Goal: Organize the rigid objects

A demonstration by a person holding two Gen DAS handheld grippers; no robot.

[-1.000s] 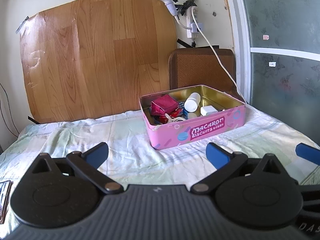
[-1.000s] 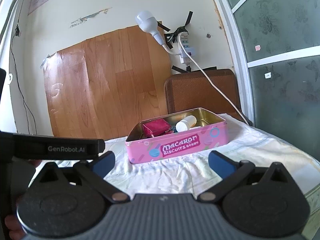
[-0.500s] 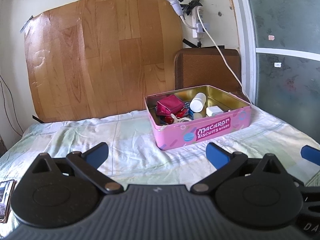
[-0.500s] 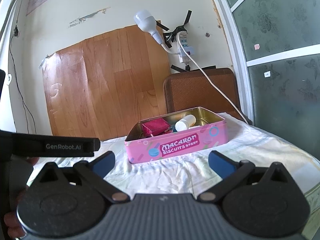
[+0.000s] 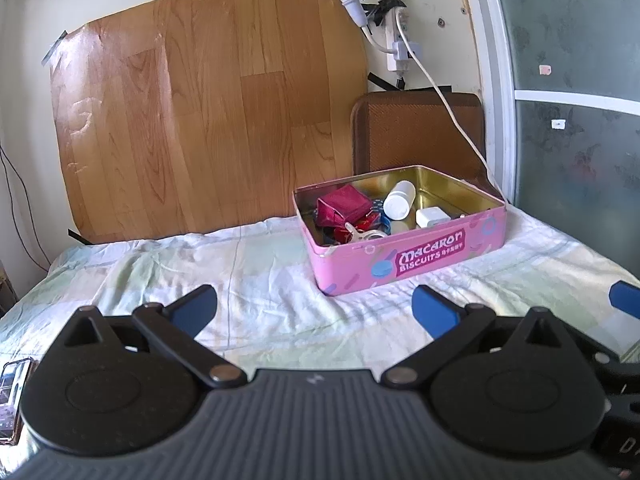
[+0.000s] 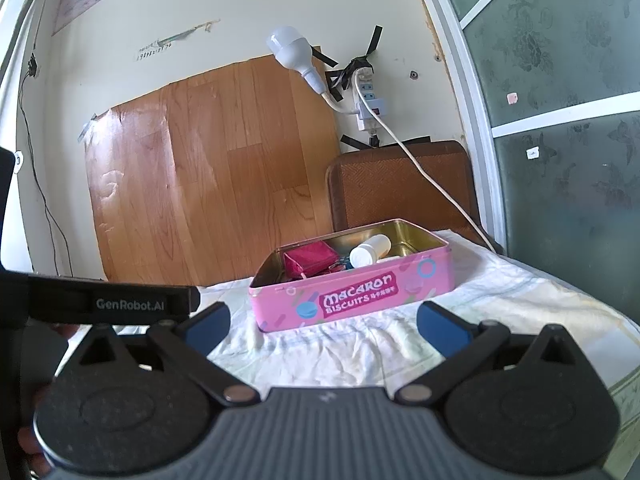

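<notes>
Cream wall (image 6: 240, 12) bears a taped wood-grain sheet (image 5: 208, 112), a bulb (image 6: 290, 50) and a power strip (image 6: 370, 100); frosted glass door (image 6: 560, 120) right.

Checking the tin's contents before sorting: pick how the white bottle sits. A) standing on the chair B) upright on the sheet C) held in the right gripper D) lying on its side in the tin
D: the white bottle lies tilted on its side inside the pink tin, beside the red pouch.

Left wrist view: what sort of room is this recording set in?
Most likely a home bedroom. A wrinkled bedsheet covers a mattress-like surface holding the pink Macaron Biscuits tin; a power strip is taped to the wall, and a frosted glass door stands at the right.
</notes>
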